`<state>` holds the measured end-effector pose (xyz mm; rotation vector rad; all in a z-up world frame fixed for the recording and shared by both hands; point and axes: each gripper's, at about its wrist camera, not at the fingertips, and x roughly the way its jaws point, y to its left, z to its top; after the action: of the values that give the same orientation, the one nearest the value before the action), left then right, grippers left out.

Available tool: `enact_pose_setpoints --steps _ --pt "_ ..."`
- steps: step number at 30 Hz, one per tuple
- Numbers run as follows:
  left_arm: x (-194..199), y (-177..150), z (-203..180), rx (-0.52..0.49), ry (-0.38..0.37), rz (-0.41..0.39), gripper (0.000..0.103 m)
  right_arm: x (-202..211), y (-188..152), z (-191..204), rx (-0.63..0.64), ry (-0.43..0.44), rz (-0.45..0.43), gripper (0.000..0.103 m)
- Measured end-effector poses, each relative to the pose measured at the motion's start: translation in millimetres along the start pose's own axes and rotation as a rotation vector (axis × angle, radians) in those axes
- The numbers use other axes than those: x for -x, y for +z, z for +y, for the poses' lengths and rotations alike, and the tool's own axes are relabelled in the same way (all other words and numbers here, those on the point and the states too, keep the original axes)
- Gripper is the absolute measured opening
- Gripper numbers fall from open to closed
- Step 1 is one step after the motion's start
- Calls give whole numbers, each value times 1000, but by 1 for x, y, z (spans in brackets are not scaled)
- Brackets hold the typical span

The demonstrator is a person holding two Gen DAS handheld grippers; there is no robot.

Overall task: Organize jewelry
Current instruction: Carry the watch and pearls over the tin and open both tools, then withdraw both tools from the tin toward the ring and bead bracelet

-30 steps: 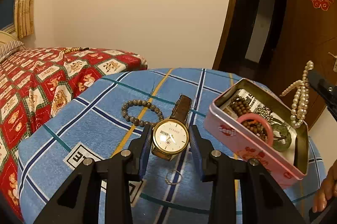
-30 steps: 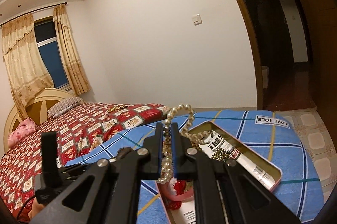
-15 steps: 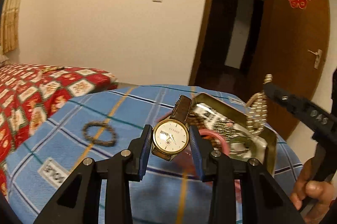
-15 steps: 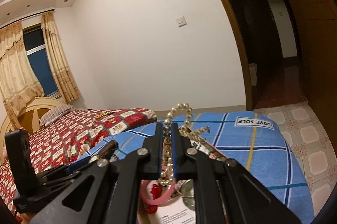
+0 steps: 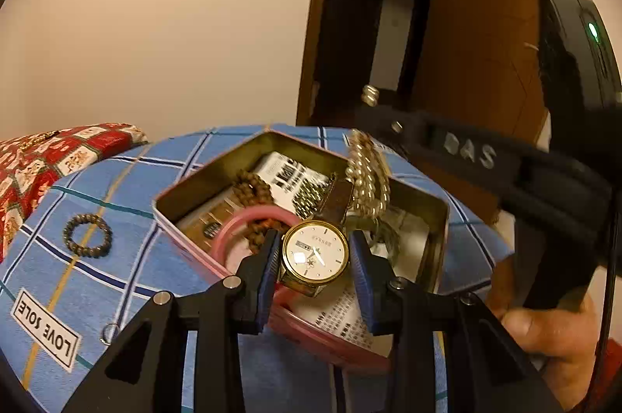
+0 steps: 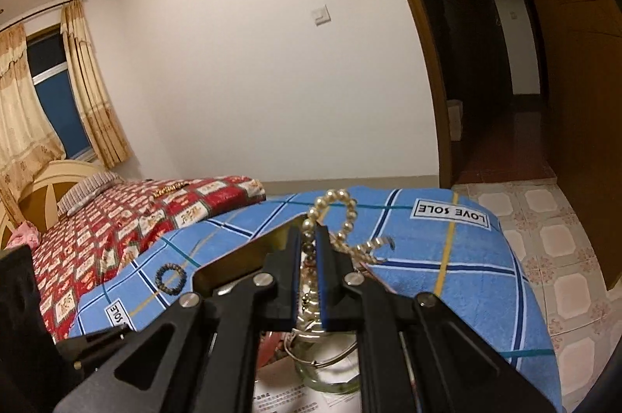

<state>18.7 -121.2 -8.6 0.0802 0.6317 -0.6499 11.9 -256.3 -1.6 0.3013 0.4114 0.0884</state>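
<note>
Now over the pink tin [image 5: 217, 267]: left claw [image 5: 315, 259] has carried its gripped watch [image 5: 314, 254] there; right claw [image 6: 309, 273] clamps pearl strand [image 6: 342, 207] at 1 o'clock. Both await release.

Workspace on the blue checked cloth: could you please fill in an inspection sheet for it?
Surface: blue checked cloth, lettered patch.
Job's things: open pink metal tin holding a pink bangle and brown beads; dark bead bracelet and small ring on the cloth.
Clutter: printed leaflets in the tin.
Grippers: left gripper holds a gold-rimmed wristwatch over the tin; right gripper shut on a pearl strand.
Cables: nothing seen.
Surroundings: red patterned bed, wooden door.
</note>
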Motion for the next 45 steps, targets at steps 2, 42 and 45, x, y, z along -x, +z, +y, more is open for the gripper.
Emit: enact_pose_setpoints --steps 2,42,45 --pt "-4 -1 -1 6 -6 15 36 -2 0 -2 3 3 6 10" --pt "31 -15 51 83 416 -20 64 -1 -18 8 57 -81 2 73" --pt "33 -18 56 97 434 -15 64 5 -23 12 57 -78 4 73"
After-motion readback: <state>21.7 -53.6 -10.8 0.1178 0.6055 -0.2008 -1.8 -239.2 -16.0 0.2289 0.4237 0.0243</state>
